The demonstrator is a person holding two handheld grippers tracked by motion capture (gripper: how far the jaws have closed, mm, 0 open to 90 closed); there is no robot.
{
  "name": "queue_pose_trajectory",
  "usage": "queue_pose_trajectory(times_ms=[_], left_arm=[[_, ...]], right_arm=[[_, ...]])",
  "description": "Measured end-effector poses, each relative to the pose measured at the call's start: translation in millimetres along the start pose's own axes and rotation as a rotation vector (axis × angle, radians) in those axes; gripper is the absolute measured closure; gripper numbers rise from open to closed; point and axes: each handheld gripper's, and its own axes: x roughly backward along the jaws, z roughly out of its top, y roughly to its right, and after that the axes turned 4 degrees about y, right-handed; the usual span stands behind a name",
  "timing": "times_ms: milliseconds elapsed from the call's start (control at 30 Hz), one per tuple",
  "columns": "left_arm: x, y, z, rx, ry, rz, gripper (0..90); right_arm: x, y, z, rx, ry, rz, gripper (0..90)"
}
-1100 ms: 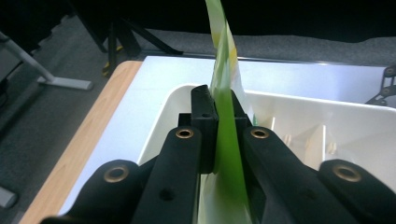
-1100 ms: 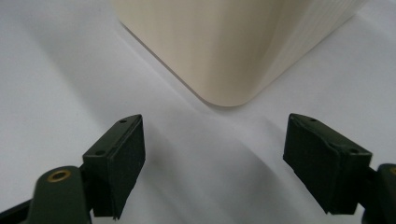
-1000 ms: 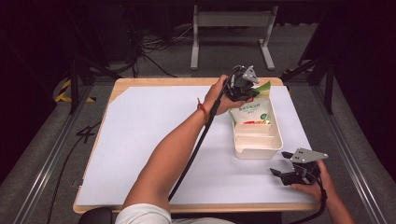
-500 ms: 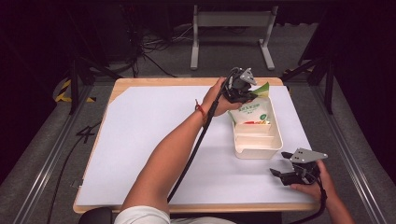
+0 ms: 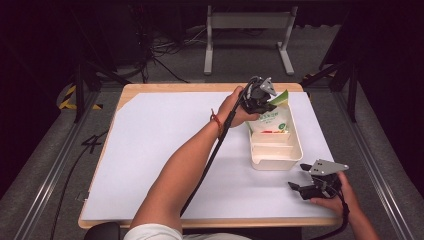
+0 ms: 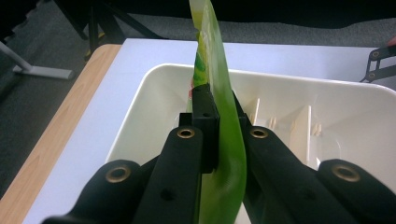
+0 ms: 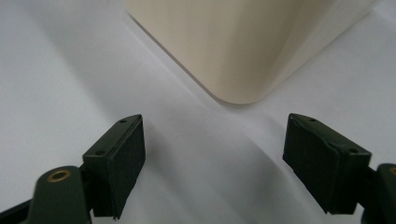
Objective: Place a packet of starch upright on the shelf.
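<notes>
The left hand-held gripper [image 6: 219, 126] clamps the green pouch [image 6: 219, 84] edge-on over the white tray [image 5: 295, 155]; the right hand-held gripper [image 7: 215, 163] rests wide open, empty, near the worktop [image 5: 150, 150] front edge.

The pouch [image 5: 272, 117] is white and bright green with a red strip; the tray [image 5: 295, 150] is cream; the table [image 5: 165, 130] is white-topped with a wooden edge.

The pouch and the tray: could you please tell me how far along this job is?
Done: the left gripper has pinched the green pouch. In hand: it holds the pouch upright over the tray. Left: letting go; the right gripper waits open beside the tray.
</notes>
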Motion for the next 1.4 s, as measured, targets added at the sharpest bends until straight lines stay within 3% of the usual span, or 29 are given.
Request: queue_pose_trajectory(times_ms=[267,467,767,1067,1400], left_arm=[[5.3,-6.8,-7.8,0.011,-0.004,0.010,87.3],[12.7,-9.0,-12.5,0.007,-0.010,0.046,83.3],[20.3,-6.4,-11.9,-0.018,-0.005,0.069,80.8],[42.9,-4.1,-9.8,-0.035,0.009,0.106,77.4],[60.0,-1.7,-17.2,-0.038,0.019,0.117,75.0]], right_arm=[[0.8,0.4,-0.4,-0.003,0.004,-0.002,20.4],[0.3,0.6,-0.5,0.000,0.000,-0.002,20.4],[0.2,0.4,-0.5,-0.001,-0.002,-0.002,20.3],[-0.2,-0.1,-0.1,0.001,-0.004,-0.001,20.4],[-0.4,-0.8,0.4,0.003,-0.005,-0.001,20.4]])
